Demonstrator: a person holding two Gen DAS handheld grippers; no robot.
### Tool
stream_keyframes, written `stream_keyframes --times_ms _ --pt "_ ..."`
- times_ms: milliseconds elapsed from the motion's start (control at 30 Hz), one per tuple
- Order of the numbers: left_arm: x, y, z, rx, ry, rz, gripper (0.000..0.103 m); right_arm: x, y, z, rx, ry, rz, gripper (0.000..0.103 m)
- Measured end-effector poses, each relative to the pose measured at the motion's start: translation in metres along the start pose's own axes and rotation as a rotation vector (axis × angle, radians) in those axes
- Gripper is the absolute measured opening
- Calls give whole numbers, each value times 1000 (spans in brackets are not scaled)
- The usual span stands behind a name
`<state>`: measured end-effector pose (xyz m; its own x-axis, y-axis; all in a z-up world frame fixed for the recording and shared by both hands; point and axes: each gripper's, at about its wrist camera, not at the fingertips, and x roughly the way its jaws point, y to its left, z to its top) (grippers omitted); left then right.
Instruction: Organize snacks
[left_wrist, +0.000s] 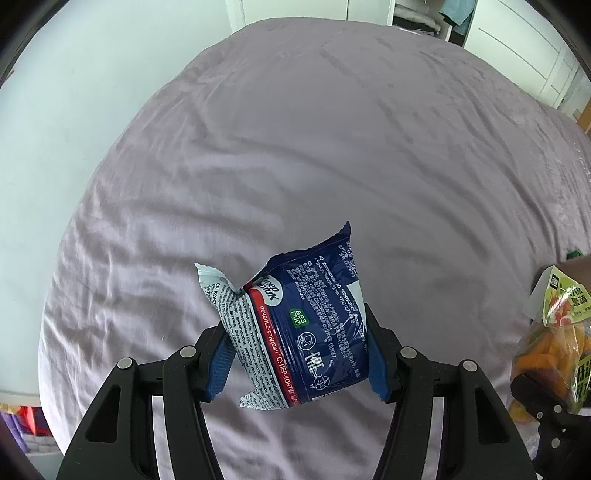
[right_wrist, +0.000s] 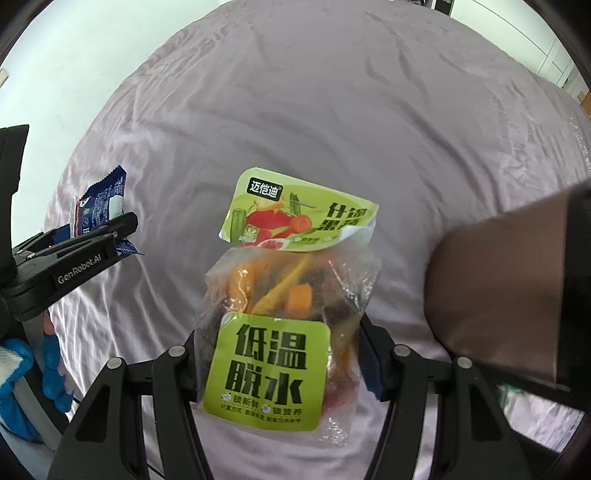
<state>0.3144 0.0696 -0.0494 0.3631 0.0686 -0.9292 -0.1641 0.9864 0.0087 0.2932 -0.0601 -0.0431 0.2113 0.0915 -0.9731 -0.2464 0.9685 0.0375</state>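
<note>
So far we have a snack in each hand. Our left gripper (left_wrist: 295, 354) is clenched on the blue cookie packet (left_wrist: 306, 332), which stands up between its pads, clear of the lilac bedsheet (left_wrist: 295, 147) below. Our right gripper (right_wrist: 280, 354) squeezes the dried-vegetable bag (right_wrist: 291, 295) the same way. Both pickups look done; no container shows ahead of either gripper, so placing remains.

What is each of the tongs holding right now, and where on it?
Left tongs clamp the blue cookie packet by its lower sides; right tongs clamp the dried-vegetable bag by its lower sides.
</note>
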Motion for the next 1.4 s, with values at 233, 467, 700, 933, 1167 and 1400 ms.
stream_keyframes --times_ms 233,467,700,933,1167,1400 --pt "-27 10 -17 20 -30 -17 55 -25 5 -21 -46 -3 -20 72" --pt "-51 10 -24 71 -54 -5 55 -50 2 -45 -86 -7 -25 72" --pt "-83 -1 -43 140 -76 -8 55 -72 1 -64 -117 -25 -7 72" --pt "-101 -22 -63 284 -79 -16 55 -86 -9 -88 -128 -29 27 72" --pt "-113 -44 -79 388 -63 -83 55 -90 -28 -116 -84 -28 69 72" --pt "-128 -63 -92 459 -6 -244 55 -92 -52 -150 -18 -15 68 72"
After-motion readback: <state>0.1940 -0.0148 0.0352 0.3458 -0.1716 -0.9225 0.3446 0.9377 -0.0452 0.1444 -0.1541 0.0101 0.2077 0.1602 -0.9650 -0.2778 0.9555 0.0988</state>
